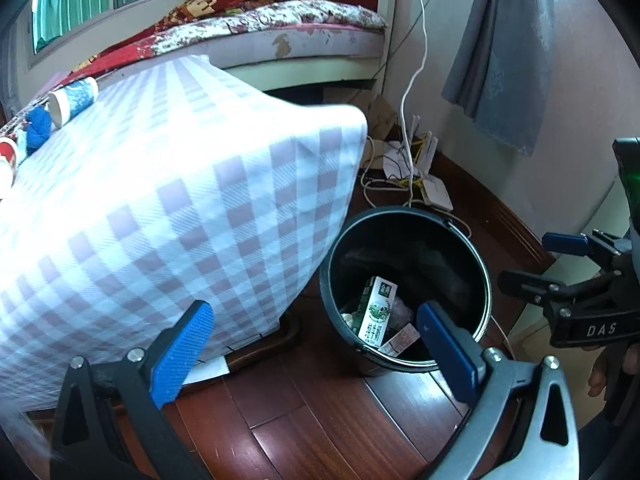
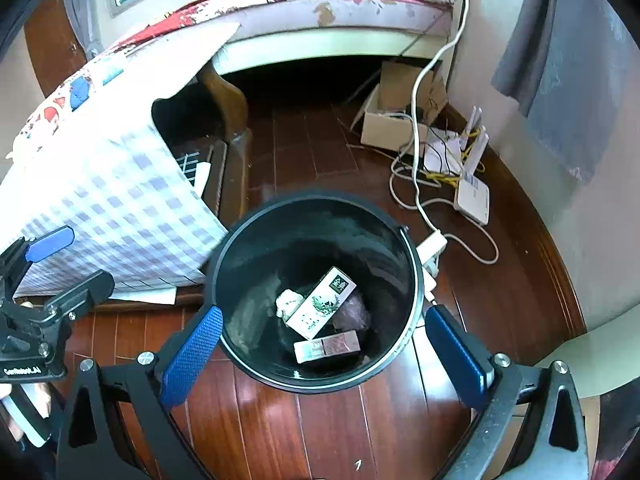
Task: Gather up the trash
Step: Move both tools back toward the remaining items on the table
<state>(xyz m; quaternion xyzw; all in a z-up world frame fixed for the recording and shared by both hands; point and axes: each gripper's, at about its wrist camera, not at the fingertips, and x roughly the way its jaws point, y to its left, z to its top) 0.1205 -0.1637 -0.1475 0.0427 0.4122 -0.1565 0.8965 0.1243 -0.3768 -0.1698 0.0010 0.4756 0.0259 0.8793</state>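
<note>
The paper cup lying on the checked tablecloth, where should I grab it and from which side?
Take the paper cup across its blue mid-body, coming down from above with the left tool, whose jaws stand wide open and empty. It lies on its side on the checked tablecloth, its open white rim facing the table edge, so the round wall is the exposed part. Squeeze lightly; it would probably crush.

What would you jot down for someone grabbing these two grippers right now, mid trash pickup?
Left gripper: open, empty, beside the checked table.
Right gripper: open, empty, above the black bin.
Done: milk carton, a small flat box and a crumpled white wad lie in the bin.
Left: paper cup and blue item remain on the tablecloth; collect them if they are trash.
</note>
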